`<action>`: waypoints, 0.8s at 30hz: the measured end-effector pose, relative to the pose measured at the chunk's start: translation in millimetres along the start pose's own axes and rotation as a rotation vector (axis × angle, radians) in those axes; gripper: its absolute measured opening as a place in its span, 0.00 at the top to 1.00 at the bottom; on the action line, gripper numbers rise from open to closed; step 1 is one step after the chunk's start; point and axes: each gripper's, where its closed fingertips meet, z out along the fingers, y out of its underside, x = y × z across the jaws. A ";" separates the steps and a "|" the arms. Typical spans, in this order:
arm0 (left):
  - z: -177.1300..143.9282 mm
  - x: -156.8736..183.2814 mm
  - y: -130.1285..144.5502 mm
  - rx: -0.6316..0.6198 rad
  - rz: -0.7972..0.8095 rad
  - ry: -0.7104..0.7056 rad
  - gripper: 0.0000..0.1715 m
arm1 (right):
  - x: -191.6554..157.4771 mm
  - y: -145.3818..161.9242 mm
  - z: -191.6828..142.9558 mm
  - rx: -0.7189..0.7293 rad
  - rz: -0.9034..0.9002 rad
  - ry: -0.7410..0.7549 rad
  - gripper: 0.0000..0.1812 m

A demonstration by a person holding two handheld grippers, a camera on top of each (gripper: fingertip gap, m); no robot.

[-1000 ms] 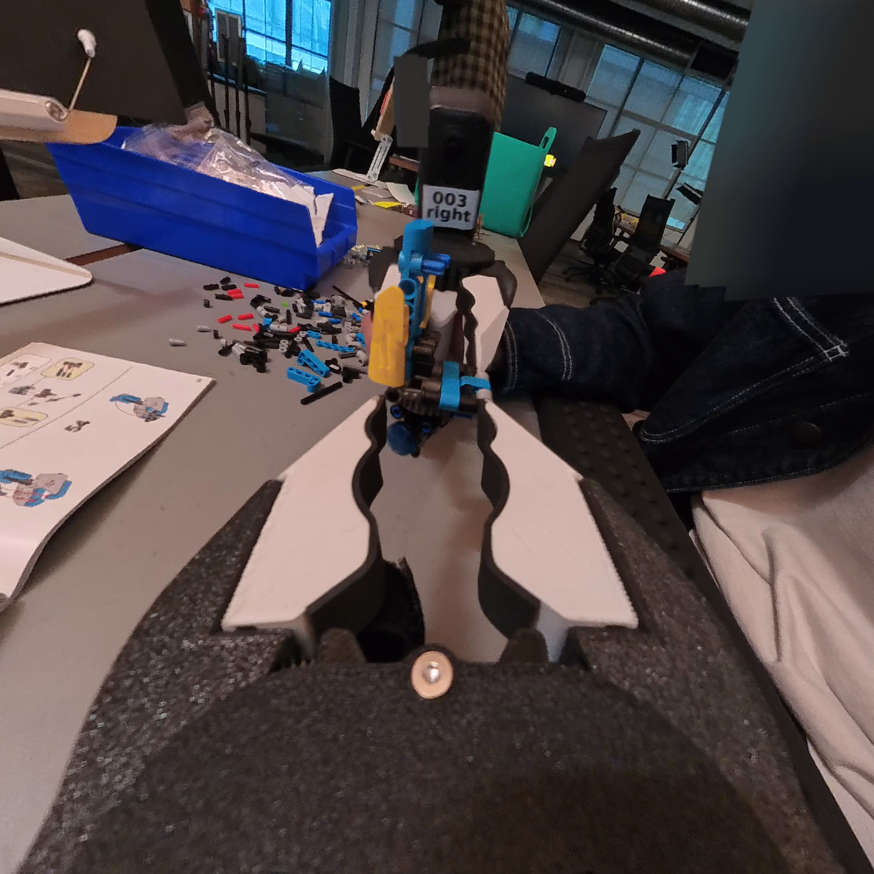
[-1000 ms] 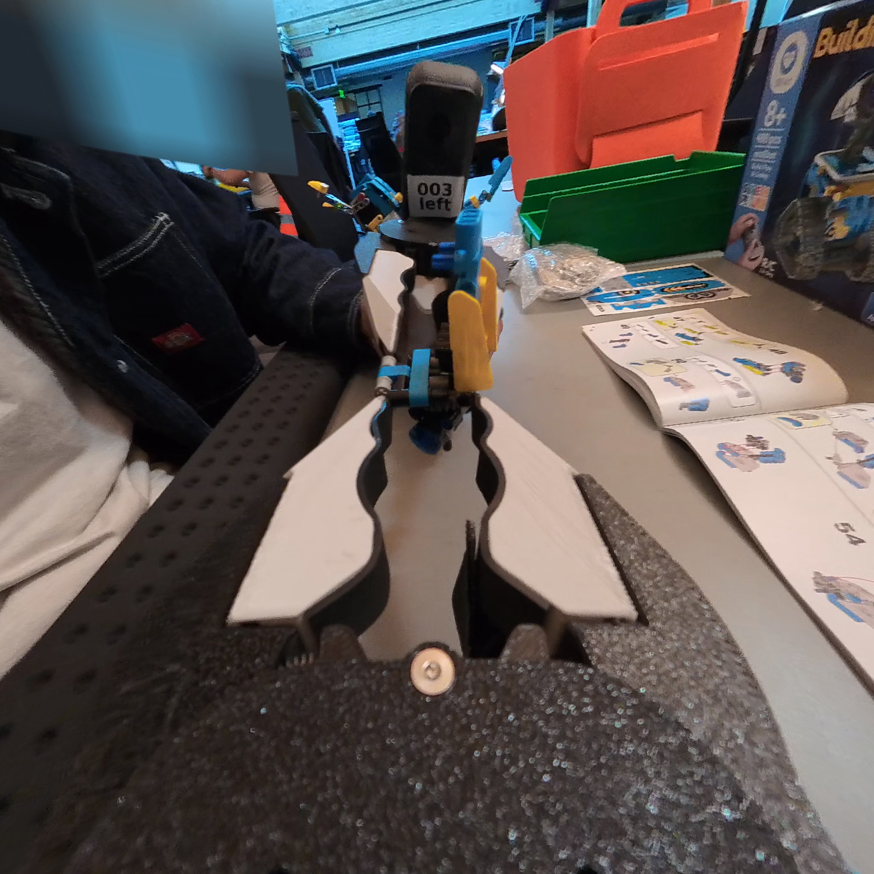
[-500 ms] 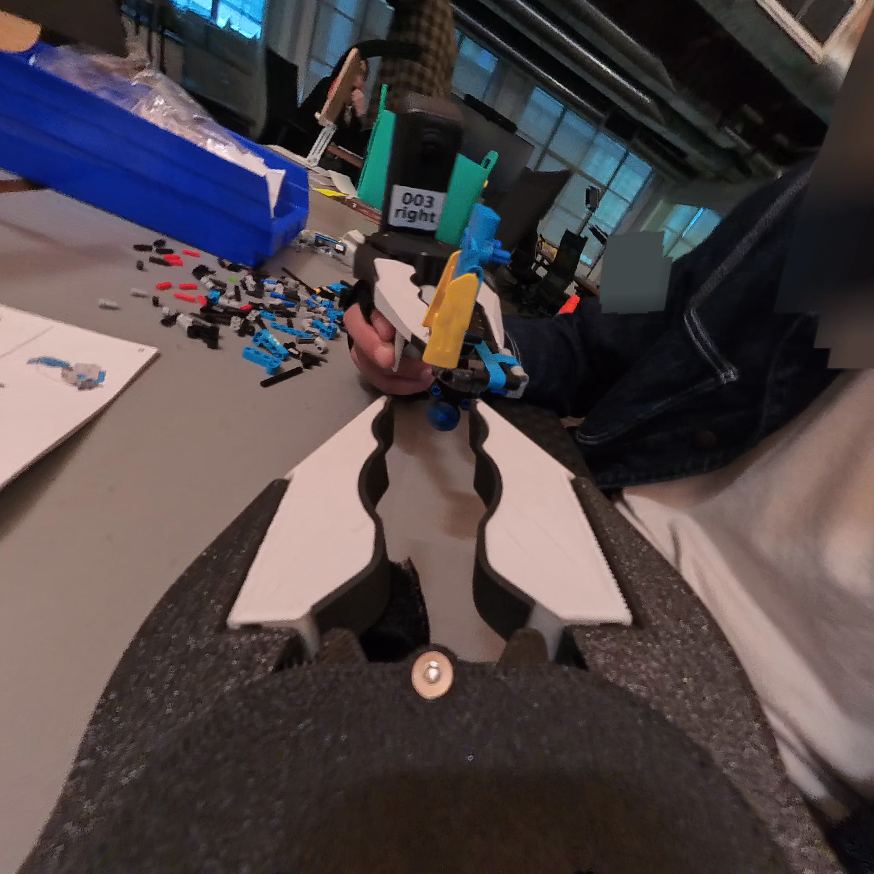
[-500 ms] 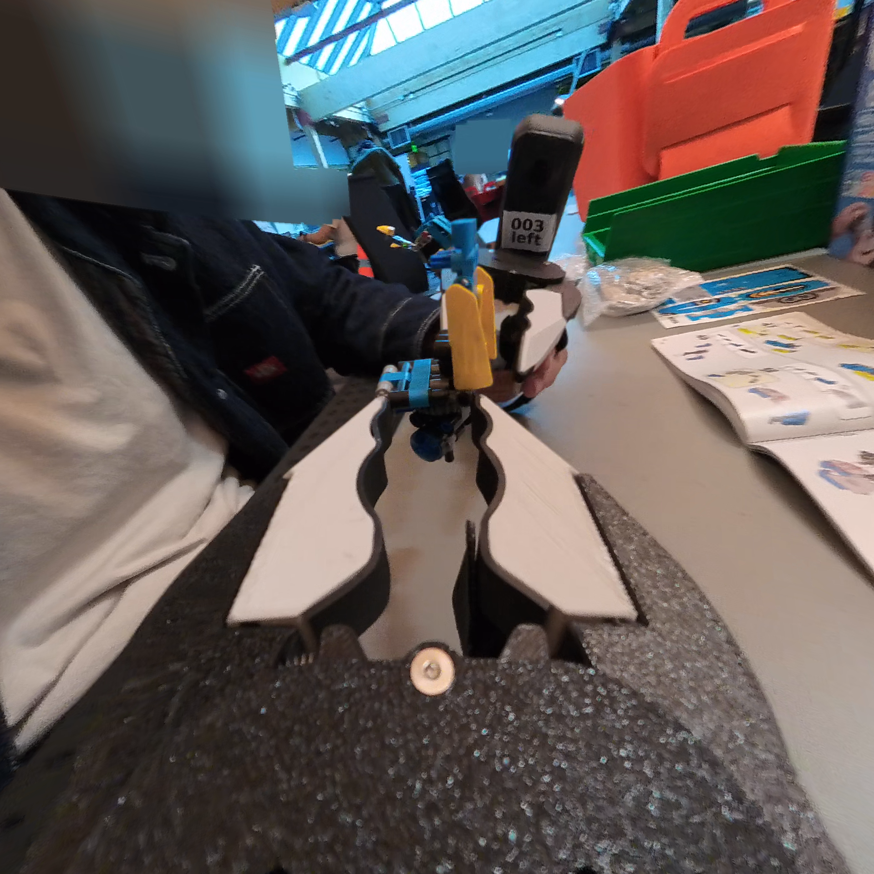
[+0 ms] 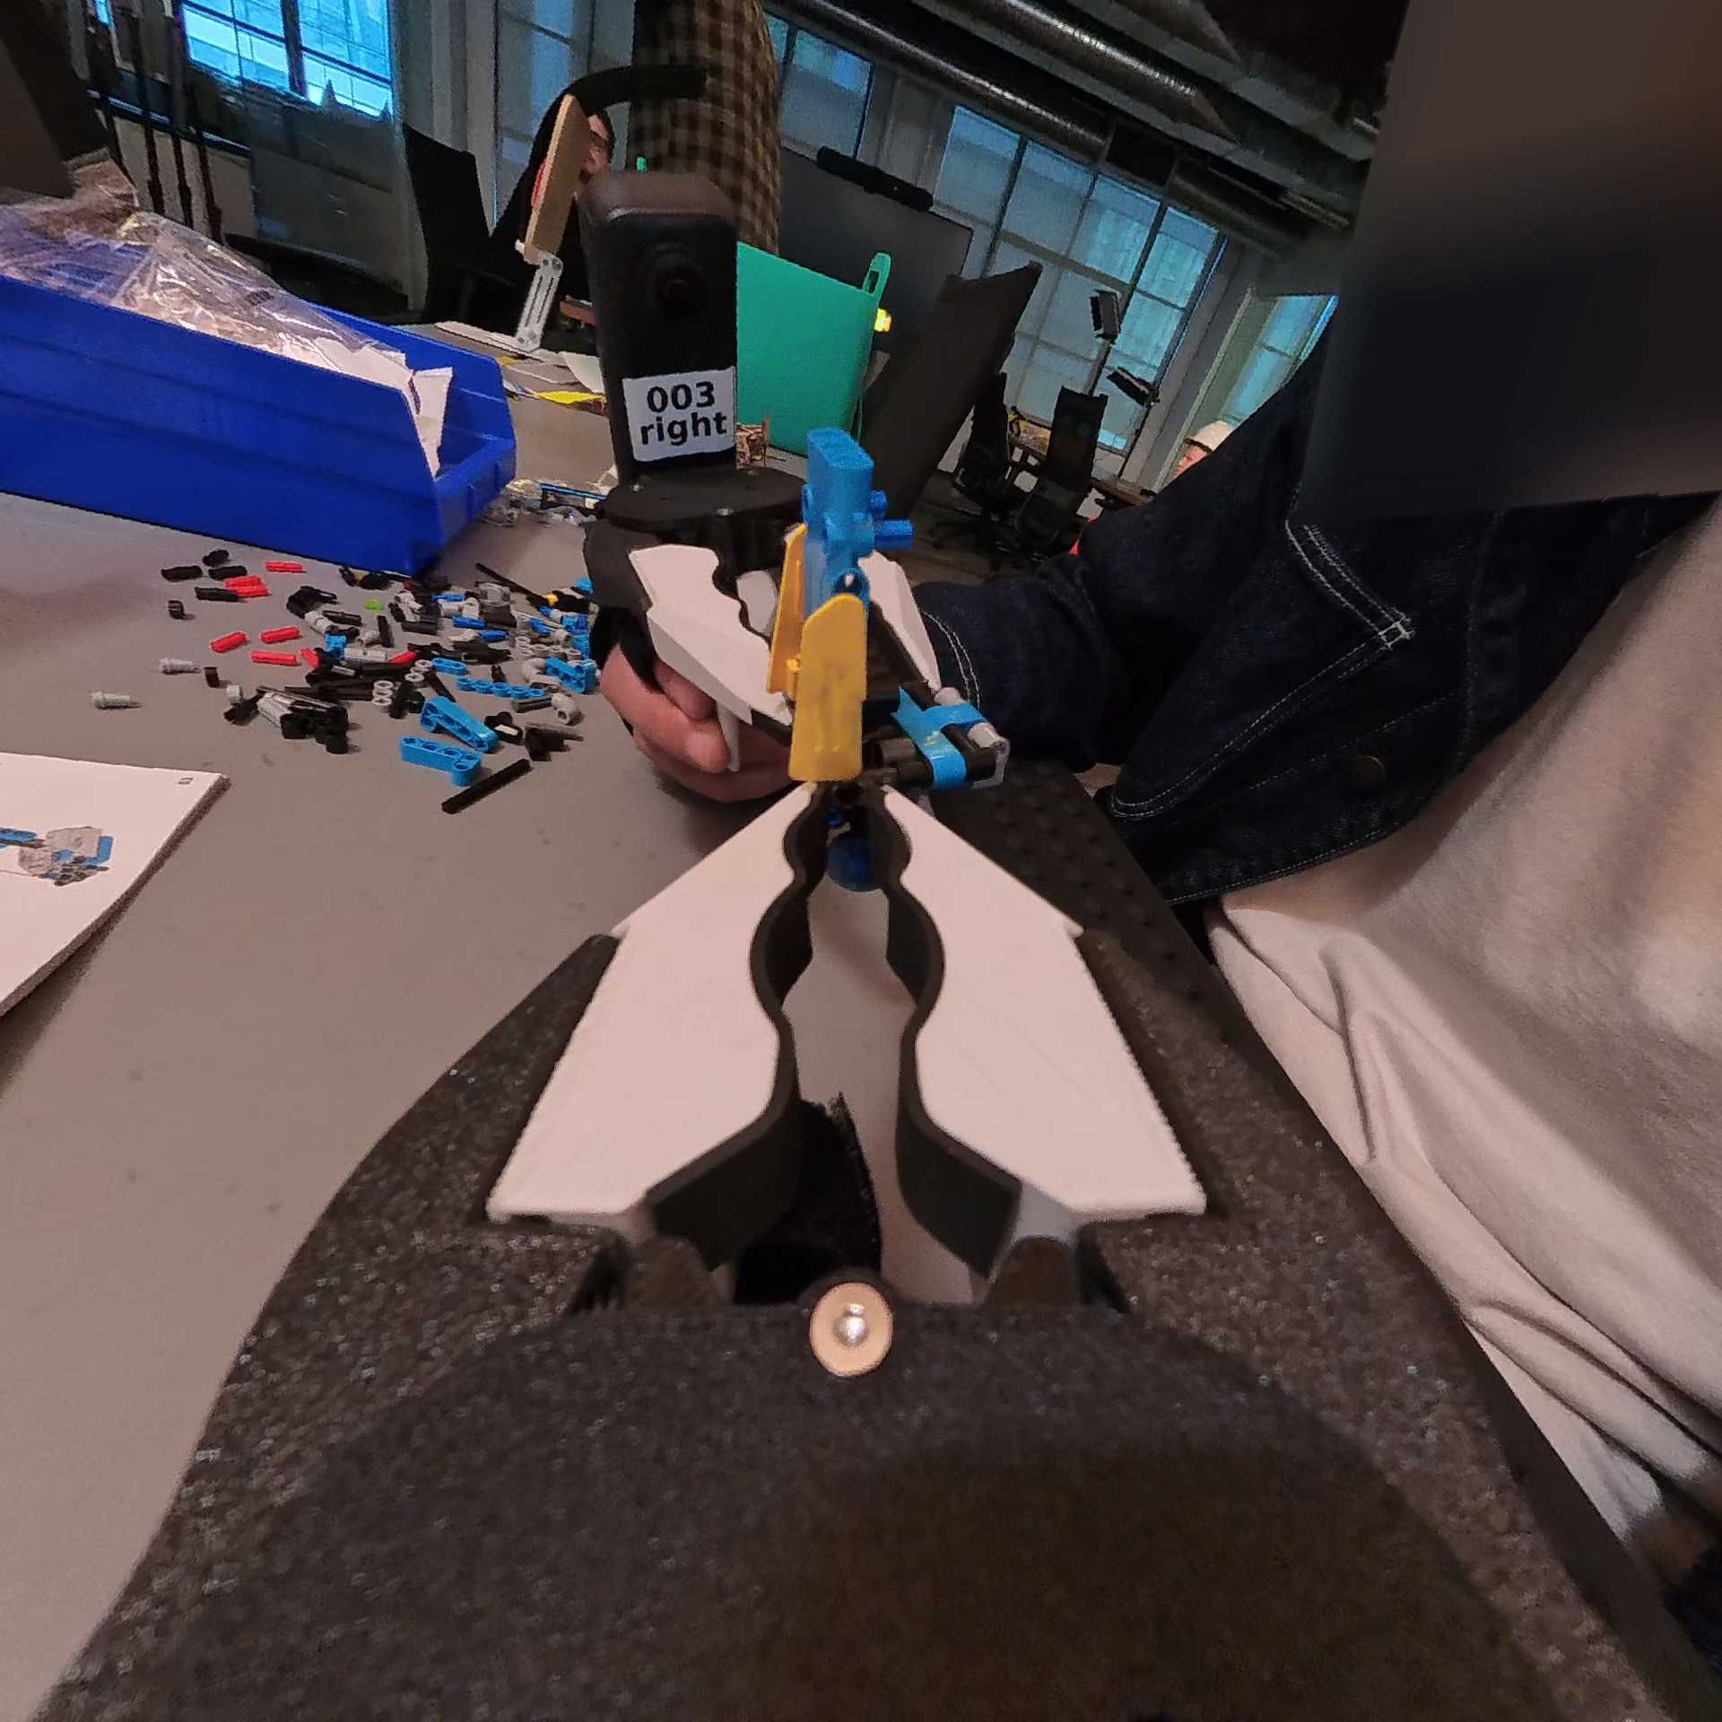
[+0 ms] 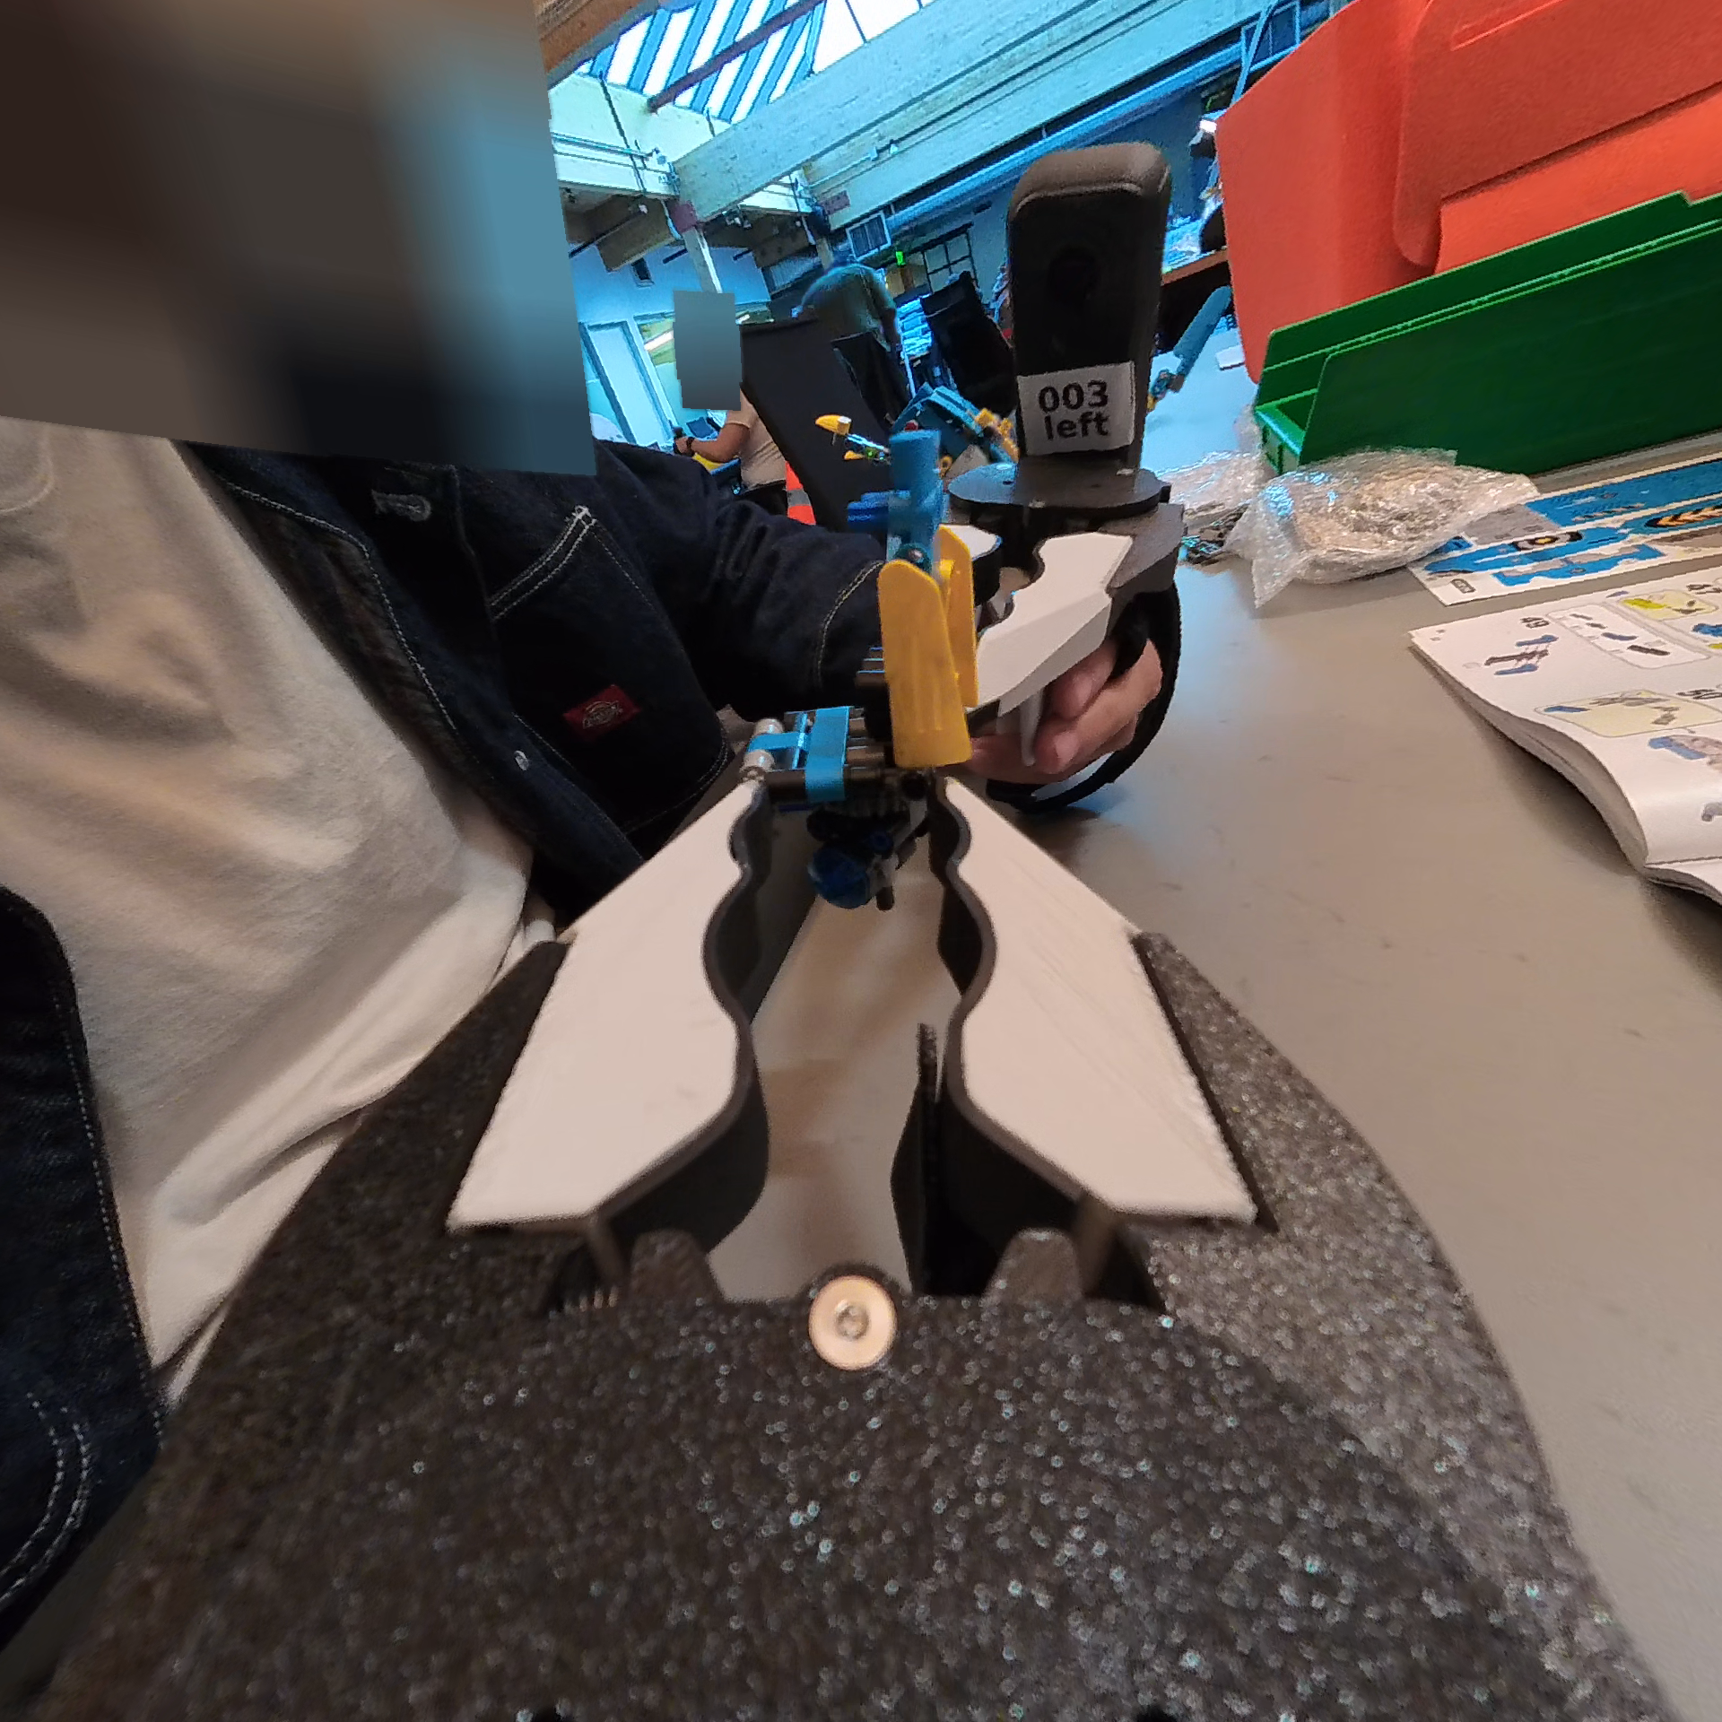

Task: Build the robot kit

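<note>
A small brick model (image 5: 825, 690) with yellow panels, a blue top and a black base is held up between both grippers, above the grey table (image 5: 280, 978). My left gripper (image 5: 843, 801) is shut narrowly on the model's black base, just under the yellow panel. A blue knob hangs between its fingers. My right gripper (image 6: 848, 797) is shut on the model (image 6: 918, 671) at the black and blue axle part, with its jaws wider apart. Each gripper's white fingers show in the other's view, the right's (image 5: 699, 634) and the left's (image 6: 1044, 634).
Loose small pieces (image 5: 391, 652) lie before a blue bin (image 5: 233, 438) at far left. An instruction booklet (image 6: 1584, 690), a plastic bag (image 6: 1370, 512), a green bin (image 6: 1491, 373) and an orange tote (image 6: 1491, 140) are on the right. A person in a denim jacket (image 5: 1305, 671) sits close. The tips of both grippers are at nearly the same place.
The two grippers faced each other head-on; now they meet at an angle and the model has turned. My left gripper's jaws have closed in to a narrower hold.
</note>
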 end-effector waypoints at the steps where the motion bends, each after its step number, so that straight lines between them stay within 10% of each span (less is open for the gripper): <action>1: -0.1 0.1 -0.2 0.001 -0.002 0.001 0.95 | 0.0 0.1 0.2 0.000 0.004 -0.002 0.82; 24: -0.6 -7.8 4.4 -0.056 0.110 -0.126 0.95 | 5.0 1.4 -2.0 -0.018 -0.004 0.032 0.82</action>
